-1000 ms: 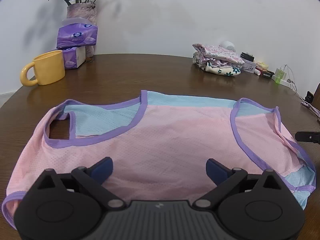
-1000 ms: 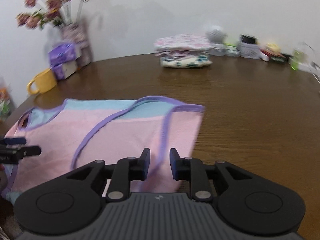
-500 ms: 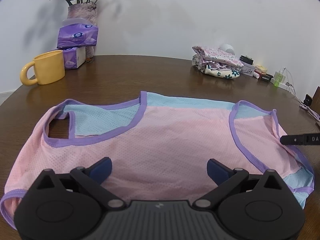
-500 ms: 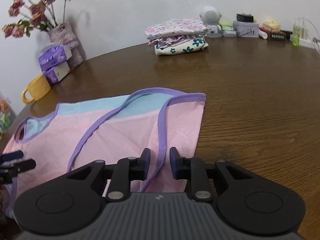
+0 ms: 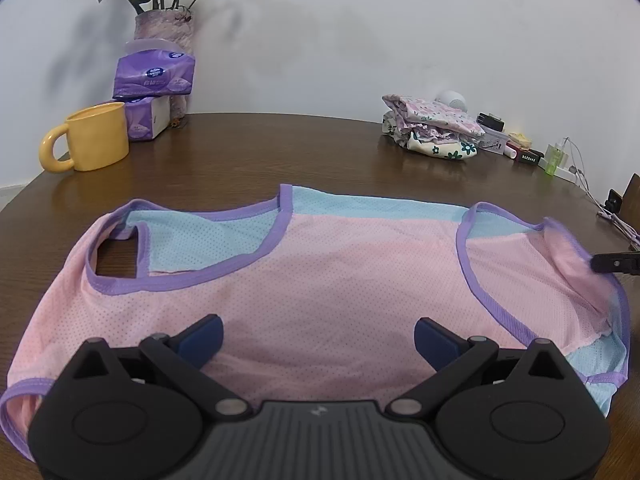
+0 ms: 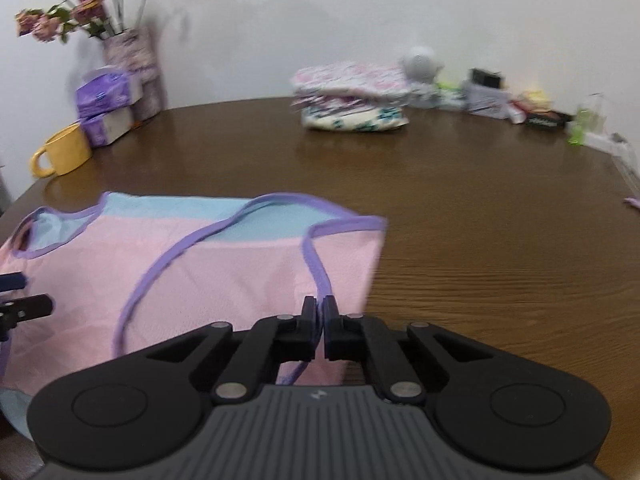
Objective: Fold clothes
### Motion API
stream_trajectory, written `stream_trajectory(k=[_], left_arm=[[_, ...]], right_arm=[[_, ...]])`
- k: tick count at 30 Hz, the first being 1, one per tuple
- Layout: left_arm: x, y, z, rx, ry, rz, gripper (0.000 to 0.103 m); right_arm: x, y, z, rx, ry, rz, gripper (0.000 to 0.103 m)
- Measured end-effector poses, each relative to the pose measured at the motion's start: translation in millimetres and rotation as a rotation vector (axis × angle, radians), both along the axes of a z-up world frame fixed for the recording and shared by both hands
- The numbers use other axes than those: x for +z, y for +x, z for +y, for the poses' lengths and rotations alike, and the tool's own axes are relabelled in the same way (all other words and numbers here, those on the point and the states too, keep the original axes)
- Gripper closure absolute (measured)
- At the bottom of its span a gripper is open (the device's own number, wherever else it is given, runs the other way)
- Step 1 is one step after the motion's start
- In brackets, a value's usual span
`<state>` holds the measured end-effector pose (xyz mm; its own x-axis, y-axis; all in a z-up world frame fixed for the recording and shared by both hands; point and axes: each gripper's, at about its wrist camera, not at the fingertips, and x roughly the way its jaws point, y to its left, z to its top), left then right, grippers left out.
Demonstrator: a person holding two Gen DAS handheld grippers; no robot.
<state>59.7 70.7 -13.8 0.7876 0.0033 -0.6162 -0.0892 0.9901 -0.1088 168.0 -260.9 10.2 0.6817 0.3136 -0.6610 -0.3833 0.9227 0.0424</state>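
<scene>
The opening grasp of a fold appears to be in hand. A pink and blue mesh vest (image 5: 320,280) with purple trim is spread flat on the round wooden table (image 5: 300,152), filling the lower middle of the left wrist view and the lower left of the right wrist view.

In the right wrist view the right gripper (image 6: 319,312) is seen at lower centre with its jaws brought together on the purple-bound edge of the vest; the frame is motion-blurred, so it is only probable that the trim itself is pinched between the pads. At the right edge of the left wrist view the cloth is seen bunched and raised a little where that gripper's tip meets it.

The left gripper (image 5: 318,334) is held low over the near hem, tilted downward, with its blue pads (image 5: 202,338) standing wide apart and nothing clamped.

For the next move, a matching hold on the left side of the near edge would likely be needed, after which both held edges could be lifted and carried across together. A finished stack of folded clothes (image 5: 434,134) is seen at the upper right, well apart from the vest.
</scene>
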Motion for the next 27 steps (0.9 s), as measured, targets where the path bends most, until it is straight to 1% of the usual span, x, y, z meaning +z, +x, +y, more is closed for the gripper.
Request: stream_trajectory(k=[3, 8, 12, 14, 17, 20, 23, 26, 27], left_arm=[[-0.2, 0.0, -0.1, -0.001, 0.003, 0.0, 0.001], [-1.0, 0.2, -2.3, -0.003, 0.019, 0.004, 0.001], [-1.1, 0.9, -4.2, 0.001, 0.027, 0.006, 0.001], [-1.3, 0.9, -4.8, 0.001, 0.031, 0.007, 0.001], [-1.7, 0.7, -5.3, 0.001, 0.035, 0.007, 0.001], [-2.0, 0.7, -5.6, 0.001, 0.037, 0.007, 0.001], [-1.8, 0.3, -5.5, 0.003, 0.037, 0.008, 0.001], [-1.8, 0.7, -5.2, 0.007, 0.038, 0.009, 0.001], [-1.7, 1.0, -5.5, 0.008, 0.04, 0.009, 0.001]], right_arm=[[-1.1, 3.2, -20.2, -0.068, -0.034, -0.005, 0.1], [-19.1, 10.3, -38.9, -0.134, -0.101, 0.032, 0.1], [-21.7, 6.6, -43.9, -0.152, -0.114, 0.034, 0.1], [-17.9, 3.9, -46.9, -0.163, -0.093, 0.028, 0.098], [-9.2, 0.6, -52.3, -0.164, -0.045, 0.013, 0.094], [-10.2, -0.3, -50.0, -0.144, -0.048, 0.014, 0.09], [-18.2, -2.1, -43.8, -0.116, -0.088, 0.037, 0.09], [-20.7, -13.3, -39.1, -0.1, -0.166, 0.023, 0.091], [-18.5, -16.5, -41.2, -0.105, -0.164, 0.024, 0.091]])
